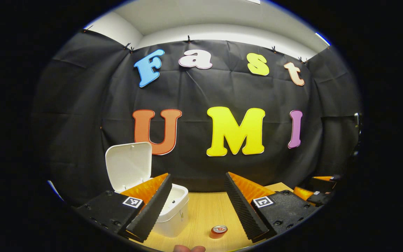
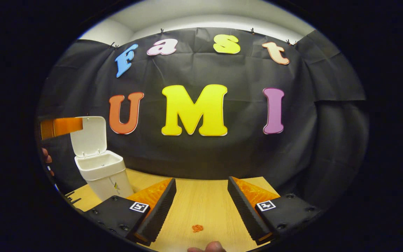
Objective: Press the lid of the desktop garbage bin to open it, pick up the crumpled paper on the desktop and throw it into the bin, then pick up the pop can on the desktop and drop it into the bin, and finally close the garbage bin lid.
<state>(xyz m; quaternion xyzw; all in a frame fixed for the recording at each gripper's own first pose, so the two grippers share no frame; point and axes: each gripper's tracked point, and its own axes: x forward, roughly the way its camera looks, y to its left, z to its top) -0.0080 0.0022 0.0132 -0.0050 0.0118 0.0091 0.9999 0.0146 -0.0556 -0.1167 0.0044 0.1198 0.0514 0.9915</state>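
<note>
Pop can [image 1: 219, 231] on desk between left gripper [image 1: 197, 203] fingers, untouched, bin [image 1: 169, 210] lid up

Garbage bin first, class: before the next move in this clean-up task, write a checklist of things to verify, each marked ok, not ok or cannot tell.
1. Garbage bin lid open: ok, it stands upright.
2. Bin mouth unobstructed: ok in the right gripper view.
3. Crumpled paper located: cannot tell; a small orange scrap lies on the desktop, too small to identify.
4. Pop can on the desktop, free to grasp: ok, nothing touches it.
5. Left gripper open and unloaded: ok.
6. Right gripper open and unloaded: ok.
</note>
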